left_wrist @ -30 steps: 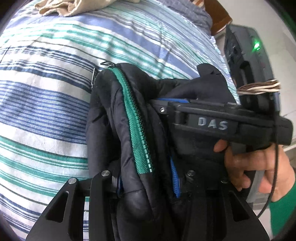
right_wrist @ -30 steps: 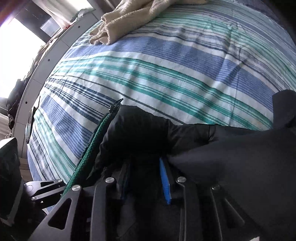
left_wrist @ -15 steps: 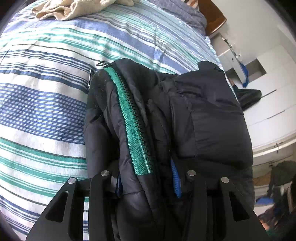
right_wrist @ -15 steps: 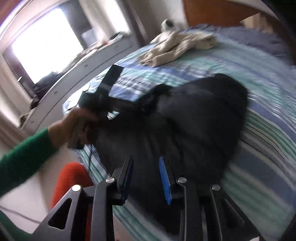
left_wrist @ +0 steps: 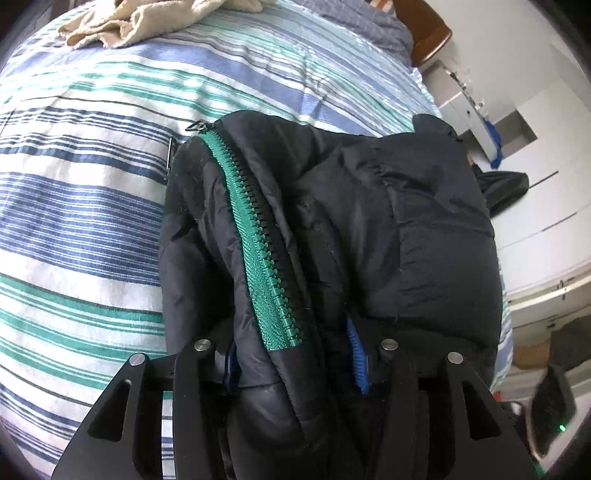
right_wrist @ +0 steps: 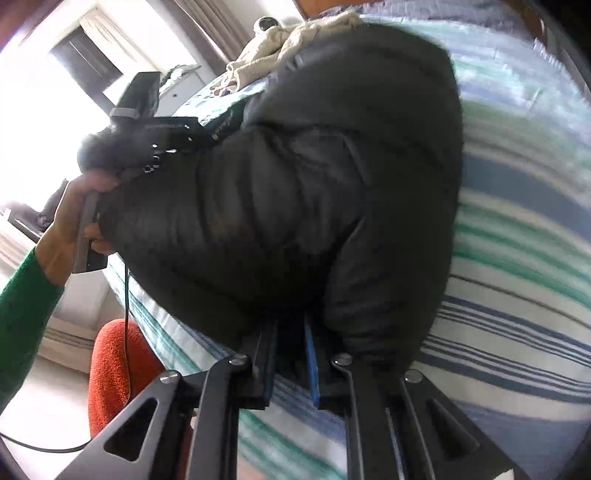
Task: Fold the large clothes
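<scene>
A bedroom, with a bed under a blue, teal and white striped cover [left_wrist: 85, 206] serving as the folding surface; everything here is placed against the black quilted puffer jacket [left_wrist: 332, 229] that lies bundled on that cover near the bed's edge. Far beyond the jacket, toward the head of the bed, sits a crumpled beige towel [left_wrist: 140, 22]. On the jacket's left side runs its green zipper tape [left_wrist: 258, 243], facing up along a rolled front edge. The left gripper [left_wrist: 291, 362] straddles that edge at the jacket's near end; its fingers are opening, with the padded fabric still filling the gap between them, so this looks like a release after a fold. To the jacket's right, white cabinets stand past the mattress. From the other side, the right gripper [right_wrist: 290, 354] meets the jacket's hem at the bed's edge, its fingers closing and nearly together; whether cloth is caught between them I cannot tell, as the hem hides the tips. To do this well, I would let the left fingers clear the zipper edge fully before lifting, so the fold does not spring open, and have the right fingers bite through all layers of hem, not just the slippery shell.
</scene>
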